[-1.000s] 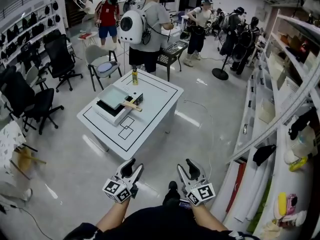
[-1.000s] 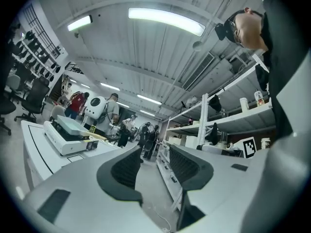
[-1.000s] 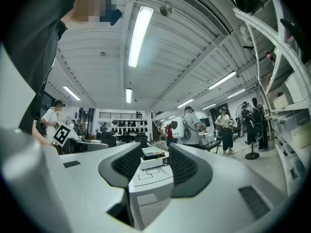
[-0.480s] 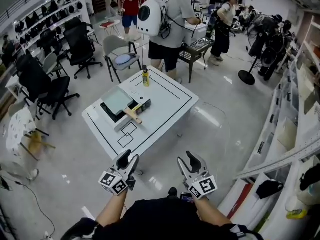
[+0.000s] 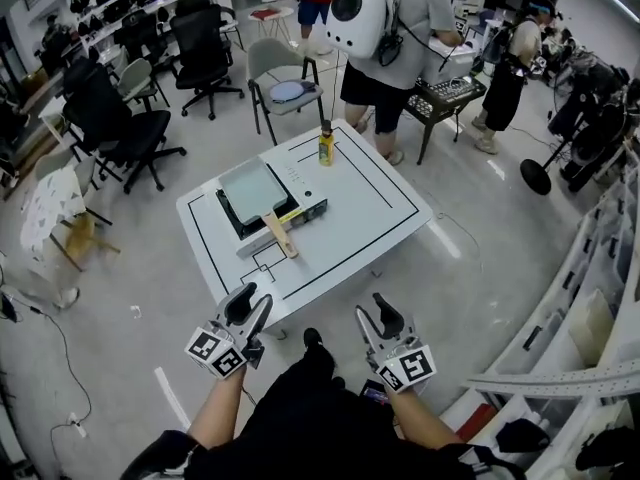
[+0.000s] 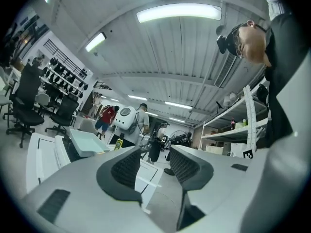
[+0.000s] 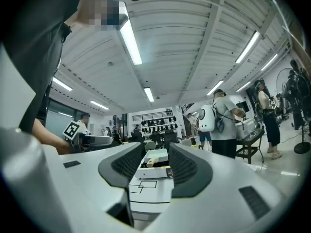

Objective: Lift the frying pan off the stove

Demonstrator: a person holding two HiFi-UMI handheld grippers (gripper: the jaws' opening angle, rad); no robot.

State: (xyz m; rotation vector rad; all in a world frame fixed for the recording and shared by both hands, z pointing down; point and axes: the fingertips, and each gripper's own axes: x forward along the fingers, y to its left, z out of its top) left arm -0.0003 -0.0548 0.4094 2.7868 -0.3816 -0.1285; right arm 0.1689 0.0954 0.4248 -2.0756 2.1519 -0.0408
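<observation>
Jaws parted and empty, the left tool (image 5: 250, 303) and right tool (image 5: 375, 310) hang short of the counter (image 5: 385, 208), where the frying pan (image 5: 250, 186) sits on the stove (image 5: 305, 211), its wooden handle (image 5: 281, 236) pointing back toward them, nearer the left.

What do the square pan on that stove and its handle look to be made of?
The frying pan is probably coated metal: it has a flat, pale grey-green surface, matte with no glare, though it is too far off to be sure. Its handle is likely wood: a straight bar, light tan, with an unpainted look.
</observation>
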